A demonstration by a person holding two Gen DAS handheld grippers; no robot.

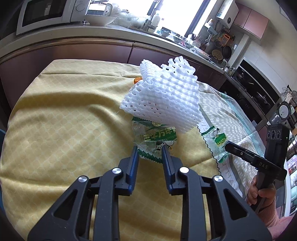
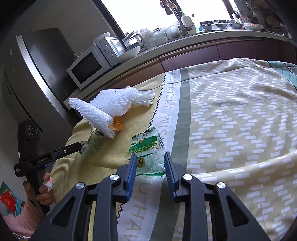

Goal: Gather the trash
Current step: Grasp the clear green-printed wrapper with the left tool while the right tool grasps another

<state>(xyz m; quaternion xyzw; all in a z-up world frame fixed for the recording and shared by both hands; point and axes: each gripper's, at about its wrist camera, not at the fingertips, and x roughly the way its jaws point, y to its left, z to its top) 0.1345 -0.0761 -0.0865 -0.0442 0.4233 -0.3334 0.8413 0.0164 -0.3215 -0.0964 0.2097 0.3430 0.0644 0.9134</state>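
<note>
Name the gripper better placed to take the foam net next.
Left. The foam net overlaps the wrapper at the left gripper; the right gripper sits farther off, on another wrapper.

Daylight floods through the blown-out window [image 1: 174,13], frames sharp centrally, with strong fisheye bending and dark corners.

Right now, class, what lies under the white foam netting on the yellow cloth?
Under the foam netting an orange scrap pokes out at one end, and a clear green-printed wrapper runs beneath its edge. How far either extends underneath is hidden.
</note>
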